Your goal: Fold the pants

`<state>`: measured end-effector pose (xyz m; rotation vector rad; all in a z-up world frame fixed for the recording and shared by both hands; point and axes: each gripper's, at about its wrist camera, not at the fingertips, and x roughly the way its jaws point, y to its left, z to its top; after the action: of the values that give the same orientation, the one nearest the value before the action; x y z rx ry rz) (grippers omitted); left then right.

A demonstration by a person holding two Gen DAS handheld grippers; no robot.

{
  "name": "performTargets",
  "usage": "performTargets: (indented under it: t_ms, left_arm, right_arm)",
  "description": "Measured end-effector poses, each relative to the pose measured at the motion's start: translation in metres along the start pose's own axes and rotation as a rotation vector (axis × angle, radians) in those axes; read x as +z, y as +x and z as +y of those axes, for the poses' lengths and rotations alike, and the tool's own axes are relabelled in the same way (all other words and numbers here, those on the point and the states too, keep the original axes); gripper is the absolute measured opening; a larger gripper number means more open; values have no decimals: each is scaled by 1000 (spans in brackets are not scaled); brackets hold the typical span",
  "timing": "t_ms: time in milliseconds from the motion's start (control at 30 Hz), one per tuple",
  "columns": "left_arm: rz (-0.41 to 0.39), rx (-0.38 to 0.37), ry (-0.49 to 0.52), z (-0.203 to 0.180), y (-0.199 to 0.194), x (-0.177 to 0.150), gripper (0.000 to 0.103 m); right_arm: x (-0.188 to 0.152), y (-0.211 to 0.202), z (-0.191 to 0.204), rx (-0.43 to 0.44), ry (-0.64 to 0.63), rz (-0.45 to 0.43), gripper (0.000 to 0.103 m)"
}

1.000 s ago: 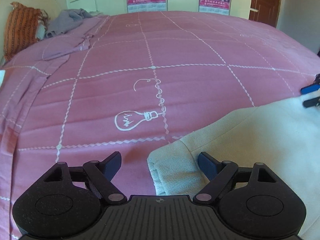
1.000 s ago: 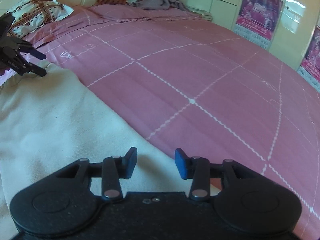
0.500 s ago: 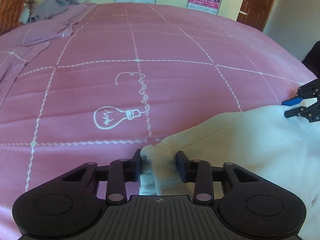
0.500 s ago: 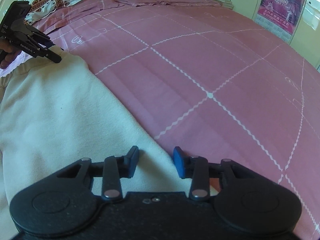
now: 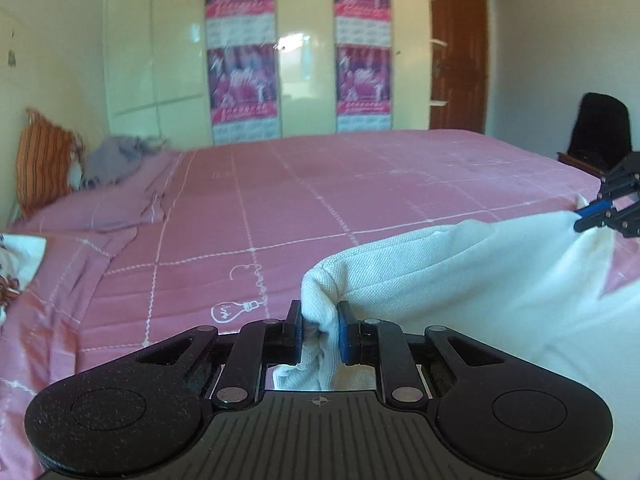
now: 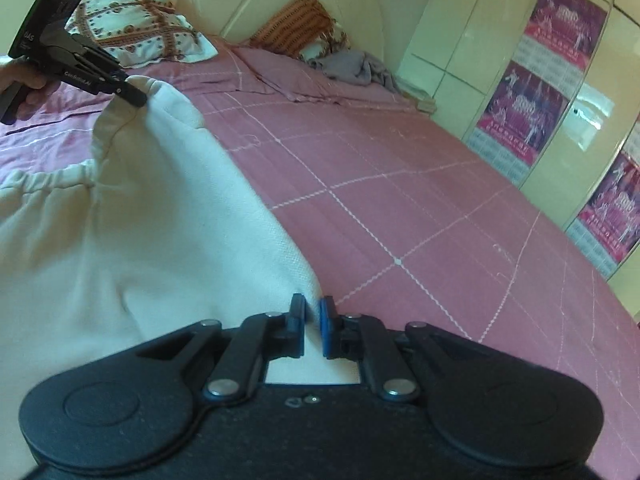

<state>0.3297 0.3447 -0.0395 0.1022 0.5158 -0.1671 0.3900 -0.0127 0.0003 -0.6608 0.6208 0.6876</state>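
The cream pants (image 5: 460, 280) hang lifted between my two grippers above the pink bed. My left gripper (image 5: 319, 328) is shut on a bunched corner of the pants, at the waistband end. My right gripper (image 6: 313, 320) is shut on the far edge of the pants (image 6: 160, 220). In the right wrist view the left gripper (image 6: 138, 96) pinches the raised corner at upper left. In the left wrist view the right gripper (image 5: 588, 216) pinches the cloth at far right.
A pink bedspread (image 5: 360, 208) with a white grid and a bulb drawing covers the bed. A grey garment (image 5: 112, 160) and an orange pillow (image 5: 44, 160) lie at the head. A patterned pillow (image 6: 136, 28) is there too. Cupboards with posters (image 5: 240, 52) stand beyond. A dark chair (image 5: 600, 132) stands at right.
Both grippers have closed on the pants and raised them off the bed. The cloth now hangs stretched between them, and both views tilted upward.
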Motion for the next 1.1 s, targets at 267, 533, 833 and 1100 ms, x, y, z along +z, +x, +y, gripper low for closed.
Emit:
performTargets:
  t_ms: [267,533,833,1100]
  left_arm:
    - [165,77,112,-61,-49,-71,17]
    - [252,258,-46,-75,-95,-102,65]
    - [111,-49,-889,-38,-119,-121,68]
    - [183,-75,-1115,-28,-60,-139,62]
  right_arm:
    - [-57,-52,98,-20,30,19,10]
    - [-99,-62,98,-20,461,88,25]
    - [-138,-50,46,91,1053,91,38]
    - [-160,-13,35,110,1344,145,38]
